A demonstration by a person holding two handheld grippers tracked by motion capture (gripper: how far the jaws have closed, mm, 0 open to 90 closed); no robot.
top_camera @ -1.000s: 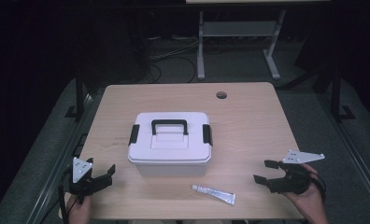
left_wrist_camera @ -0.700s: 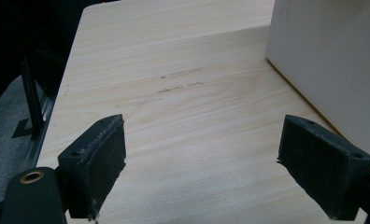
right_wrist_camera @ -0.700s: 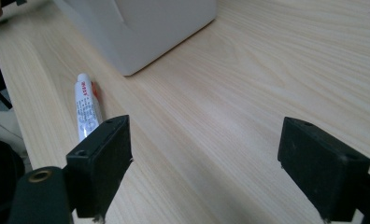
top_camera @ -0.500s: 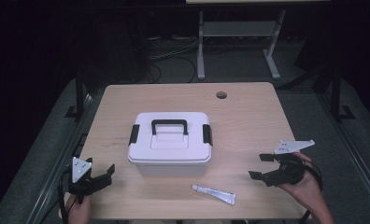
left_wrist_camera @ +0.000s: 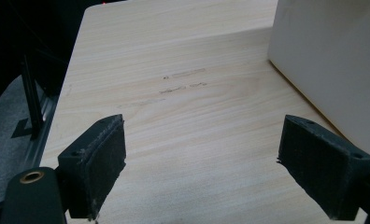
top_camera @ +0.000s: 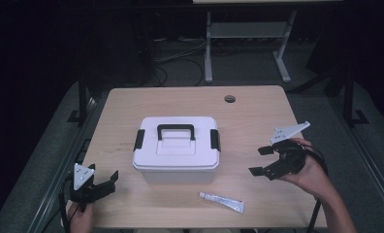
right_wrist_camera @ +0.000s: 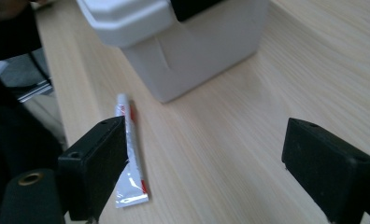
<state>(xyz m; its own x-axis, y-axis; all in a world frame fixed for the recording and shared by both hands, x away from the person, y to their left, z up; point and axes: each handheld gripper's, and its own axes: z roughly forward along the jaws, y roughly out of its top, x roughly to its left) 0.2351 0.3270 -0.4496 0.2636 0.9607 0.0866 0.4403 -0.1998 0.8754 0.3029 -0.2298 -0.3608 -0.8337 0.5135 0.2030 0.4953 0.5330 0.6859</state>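
Tube lying near front table edge, long axis along it, just before box. Right gripper nearer, jaws just opening wide, empty, aiming leftward. Left gripper resting wide open, empty.

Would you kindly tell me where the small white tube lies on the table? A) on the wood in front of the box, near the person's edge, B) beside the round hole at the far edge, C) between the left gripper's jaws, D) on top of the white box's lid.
A: the tube lies flat on the table, between the white box and the near edge.
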